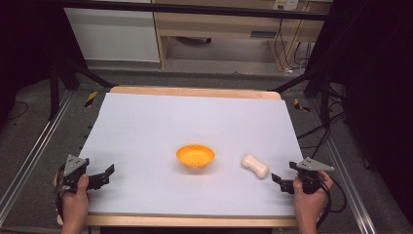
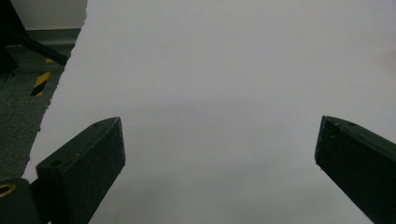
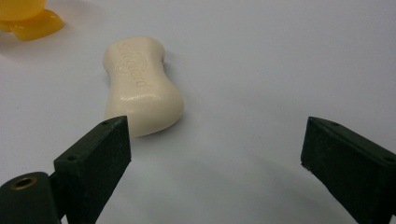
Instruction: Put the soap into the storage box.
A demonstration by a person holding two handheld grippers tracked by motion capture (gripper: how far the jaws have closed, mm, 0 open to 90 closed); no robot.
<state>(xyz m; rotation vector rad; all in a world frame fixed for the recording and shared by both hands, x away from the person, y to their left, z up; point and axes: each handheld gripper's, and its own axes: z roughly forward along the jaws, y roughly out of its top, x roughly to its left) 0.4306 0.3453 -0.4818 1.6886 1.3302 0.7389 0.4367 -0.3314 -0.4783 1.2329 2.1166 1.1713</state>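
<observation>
A cream-coloured, waisted bar of soap lies flat on the white sheet covering the wooden table, to the right of a small orange plastic bowl that stands upright near the middle of the sheet; the two are near each other but apart. In the right gripper view the bar of soap carries a word pressed into its top face that reads "Safeguard", with a small curved emblem beside the letters. The right gripper rests at the near right edge of the sheet, pointing toward the soap, its black jaws spread wide with nothing between them; the soap sits just ahead of its left jaw, not touched. The left gripper rests at the near left edge, jaws likewise wide apart over bare white sheet.
</observation>
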